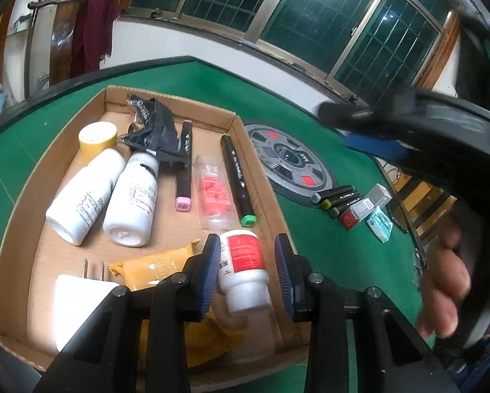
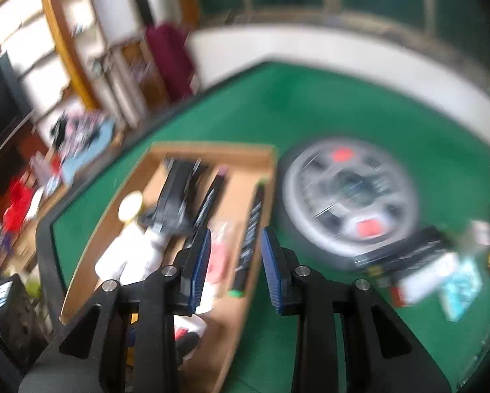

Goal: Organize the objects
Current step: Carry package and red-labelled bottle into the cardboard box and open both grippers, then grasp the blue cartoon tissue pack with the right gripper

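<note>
The left hand-held gripper [image 1: 247, 275] hangs released around a small red-labelled bottle [image 1: 243, 270] at 6 o'clock inside the cardboard tray [image 1: 22, 203]; the right hand-held gripper [image 2: 235, 263] hangs empty, jaws parted, above the green desk [image 2: 326, 104].

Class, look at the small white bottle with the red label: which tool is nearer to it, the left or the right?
Left. The left tool straddles the red-labelled bottle, which sits between its pads inside the cardboard box. The right tool hangs open and empty over the box's edge, apart from it.
</note>
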`<state>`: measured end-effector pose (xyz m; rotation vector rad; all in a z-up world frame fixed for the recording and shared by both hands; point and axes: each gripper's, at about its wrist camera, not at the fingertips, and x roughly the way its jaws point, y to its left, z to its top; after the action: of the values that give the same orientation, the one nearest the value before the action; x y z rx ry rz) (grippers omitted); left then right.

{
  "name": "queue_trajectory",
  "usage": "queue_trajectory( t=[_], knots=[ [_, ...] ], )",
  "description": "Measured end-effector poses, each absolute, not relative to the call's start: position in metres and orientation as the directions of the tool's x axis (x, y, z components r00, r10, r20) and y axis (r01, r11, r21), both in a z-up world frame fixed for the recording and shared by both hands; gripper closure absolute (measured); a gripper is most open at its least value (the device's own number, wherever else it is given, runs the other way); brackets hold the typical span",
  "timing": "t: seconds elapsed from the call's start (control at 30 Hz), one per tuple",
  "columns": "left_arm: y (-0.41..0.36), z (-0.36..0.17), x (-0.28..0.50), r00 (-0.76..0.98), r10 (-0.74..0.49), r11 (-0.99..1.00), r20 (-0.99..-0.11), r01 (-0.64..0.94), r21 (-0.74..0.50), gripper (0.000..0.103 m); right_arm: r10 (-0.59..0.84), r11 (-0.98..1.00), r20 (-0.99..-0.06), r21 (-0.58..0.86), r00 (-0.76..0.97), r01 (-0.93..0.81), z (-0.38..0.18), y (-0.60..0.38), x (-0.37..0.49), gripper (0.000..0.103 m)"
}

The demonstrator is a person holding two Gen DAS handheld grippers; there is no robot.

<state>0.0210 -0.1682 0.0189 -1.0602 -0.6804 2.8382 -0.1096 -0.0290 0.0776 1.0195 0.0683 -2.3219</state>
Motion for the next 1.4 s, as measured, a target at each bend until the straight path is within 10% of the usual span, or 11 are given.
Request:
queue_trajectory(
  t=[0.1, 0.13, 1.0, 1.2, 1.4],
  knots=[
    [-0.164, 0.027, 0.023, -0.777, 0.179, -0.912, -0.603, 0.099, -0.398, 0.074, -0.54, -0.822, -0.659, 0.282, -0.523, 0.494, 0.084, 0.009, -0.108, 0.015],
    [-0.161, 0.03, 0.023, -0.782, 0.18, -0.914, -0.597, 0.092, -0.395, 0.074, -0.529, -0.829, -0.691, 0.296, -0.493, 0.474, 0.082, 0.016, -0.109, 0.015],
    [-0.068, 0.05, 0.027, -0.761, 0.277, -0.951, -0.586, -0.132, -0.278, 0.074, -0.214, -0.944, -0.874, 0.299, -0.437, -0.136, 0.007, 0.206, -0.196, 0.03],
    [-0.072, 0.05, 0.029, -0.766, 0.284, -0.95, -0.577, -0.141, -0.279, 0.074, -0.151, -0.945, -0.912, 0.246, -0.382, -0.215, -0.009, 0.183, -0.224, 0.057],
    [-0.073, 0.046, 0.027, -0.757, 0.293, -0.947, -0.584, -0.143, -0.289, 0.074, -0.127, -0.954, -0.907, 0.223, -0.402, -0.201, -0.011, 0.161, -0.244, 0.057]
  ],
)
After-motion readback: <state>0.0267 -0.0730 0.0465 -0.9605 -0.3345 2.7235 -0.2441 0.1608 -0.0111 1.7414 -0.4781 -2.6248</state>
